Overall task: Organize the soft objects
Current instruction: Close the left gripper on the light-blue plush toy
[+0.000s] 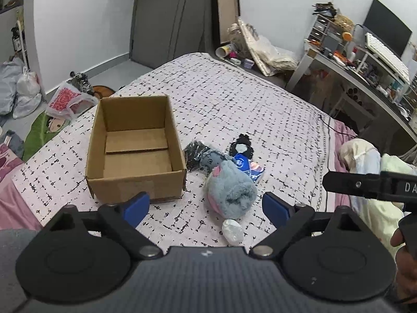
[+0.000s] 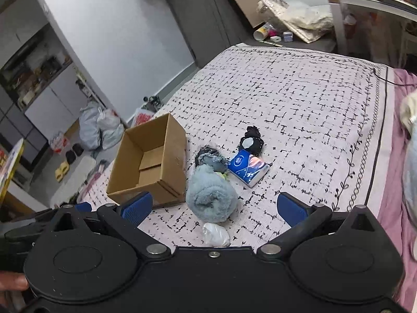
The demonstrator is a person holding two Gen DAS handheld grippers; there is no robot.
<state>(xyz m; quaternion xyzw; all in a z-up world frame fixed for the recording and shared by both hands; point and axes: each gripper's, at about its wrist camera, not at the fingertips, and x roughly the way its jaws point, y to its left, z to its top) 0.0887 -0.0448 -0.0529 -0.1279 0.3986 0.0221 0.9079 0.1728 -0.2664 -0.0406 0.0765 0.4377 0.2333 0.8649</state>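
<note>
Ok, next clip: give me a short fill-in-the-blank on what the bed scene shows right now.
1. The cardboard box on the bed holds ____ soft objects so far.
2. The fluffy blue plush lies to the ____ of the box in both views.
3. The left gripper and the right gripper both have their jaws ____.
4. The tissue pack beside the plush is mainly ____ in colour.

Missing words: no; right; open; blue
</note>
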